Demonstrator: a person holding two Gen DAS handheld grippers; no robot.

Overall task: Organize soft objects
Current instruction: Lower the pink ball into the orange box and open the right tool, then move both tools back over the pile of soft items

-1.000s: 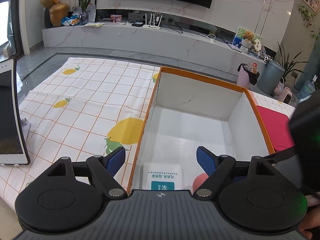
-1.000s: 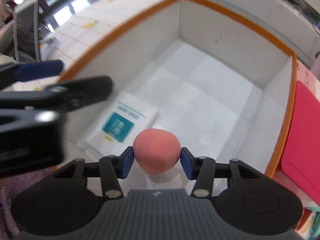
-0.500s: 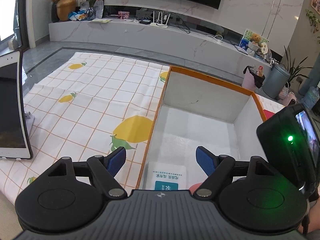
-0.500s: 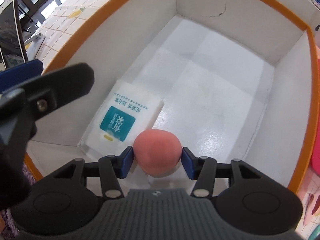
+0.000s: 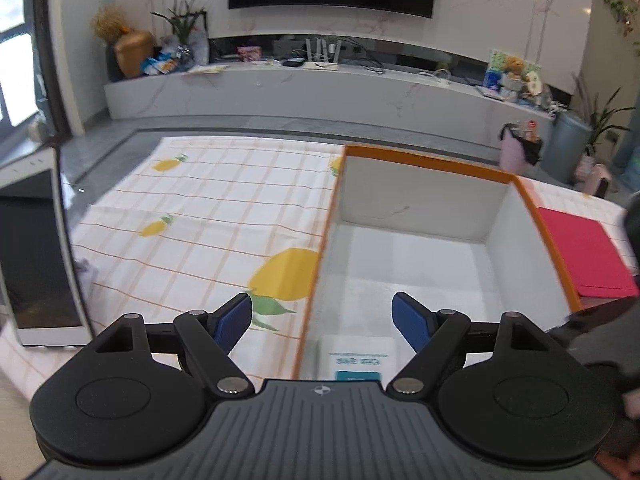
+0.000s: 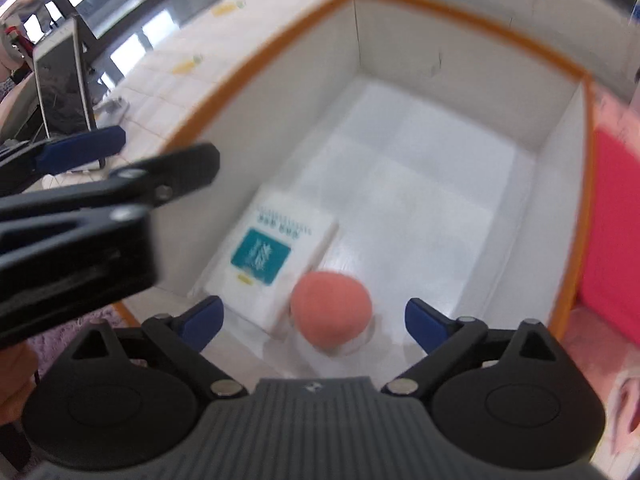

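The soft pink foam ball (image 6: 331,307) has just dropped from the right gripper (image 6: 314,318), whose jaws are opening, beside the white tissue pack (image 6: 276,256) in the orange-rimmed white box (image 6: 440,64); stowed, likely.

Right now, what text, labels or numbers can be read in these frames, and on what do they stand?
White packet in the orange-rimmed box: teal label with white characters and a printed line above it, all too blurred to read.
Poster on the far counter: too small to read.
No other text is legible.
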